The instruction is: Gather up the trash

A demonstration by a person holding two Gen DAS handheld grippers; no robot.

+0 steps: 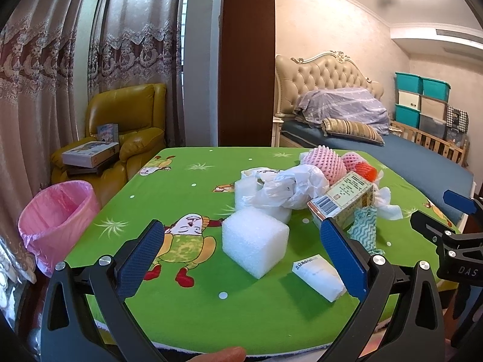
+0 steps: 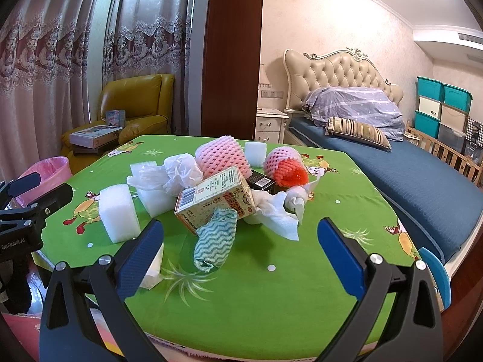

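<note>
Left gripper [image 1: 241, 259]: jaws wide apart, empty, poised above the near side of the foam cube [image 1: 254, 242].
Right gripper [image 2: 241, 256]: jaws wide apart, empty, just right of the foam cube and facing the pile.
Trash: all lay on the green table [image 1: 181, 193], heaped behind and right of the foam cube; nothing was gripped.
Bin [image 1: 57, 217]: pink-lined, on the floor left of the foam cube; inside unclear.
Progress: judged barely started; the whole pile was left.
Materials: spongy white foam blocks, crumpled plastic bag [image 1: 289, 187], printed carton [image 2: 215, 197], wavy teal cloth [image 2: 215, 242], pink mesh fruit sleeves [image 2: 223, 155], tissue [image 2: 279, 214].
</note>
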